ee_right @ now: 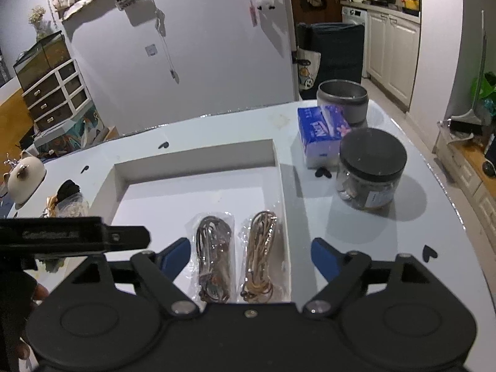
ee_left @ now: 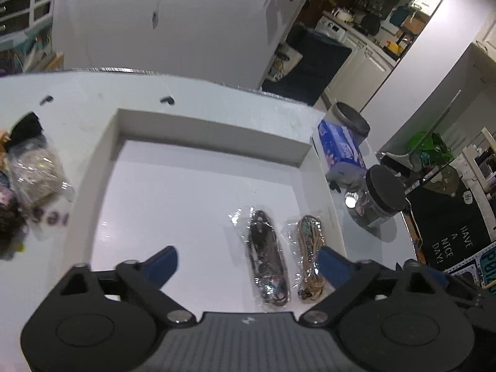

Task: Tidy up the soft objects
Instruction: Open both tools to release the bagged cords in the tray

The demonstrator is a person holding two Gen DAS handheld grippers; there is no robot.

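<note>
Cord packets [ee_right: 237, 254] (two), tray's [ee_right: 198, 158] right edge

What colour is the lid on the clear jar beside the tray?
Black, a flat round lid on the clear jar; clearest in the right wrist view.

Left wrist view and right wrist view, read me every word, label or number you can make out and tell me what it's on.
"HAVE A NICE DAY!" on the black floor mat.
Blue tissue pack: print too blurred to read.
Black-lidded jar: label too small to read.
Purple marks on the clear bag: unreadable.
</note>
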